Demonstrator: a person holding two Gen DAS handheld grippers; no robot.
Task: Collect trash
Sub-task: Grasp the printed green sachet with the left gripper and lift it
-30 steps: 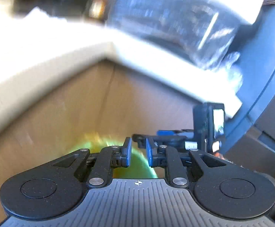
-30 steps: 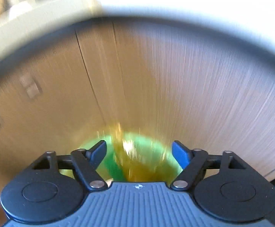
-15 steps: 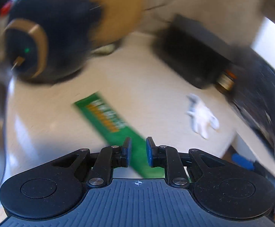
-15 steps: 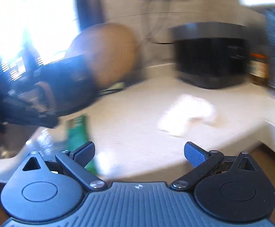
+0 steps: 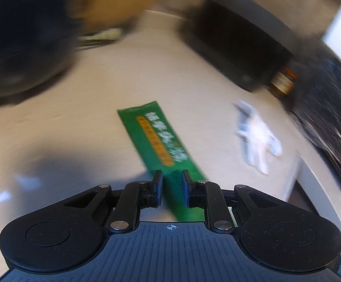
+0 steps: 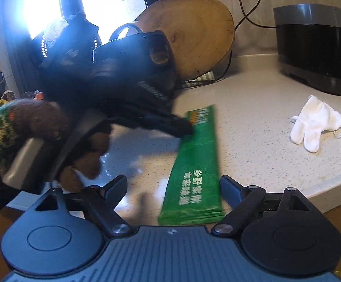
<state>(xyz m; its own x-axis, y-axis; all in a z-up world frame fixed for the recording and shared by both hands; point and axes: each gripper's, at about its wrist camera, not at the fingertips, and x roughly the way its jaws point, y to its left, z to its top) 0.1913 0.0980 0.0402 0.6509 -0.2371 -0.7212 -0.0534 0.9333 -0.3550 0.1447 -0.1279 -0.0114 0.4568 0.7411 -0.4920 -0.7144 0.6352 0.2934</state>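
- The green wrapper [image 6: 195, 164] lies flat on the bench [image 6: 264, 117], one short end near the front edge.
- My left gripper [image 5: 172, 189] is above the wrapper with its jaws nearly together and only a narrow gap between them; I cannot tell whether it touches the wrapper.
- My right gripper [image 6: 173, 185] is spread wide, holding nothing.
- I judge the wrapper thin, light, limp and slick; I would pinch a short end or long edge.
- A white glove [image 6: 318, 123] lies well apart to the right.
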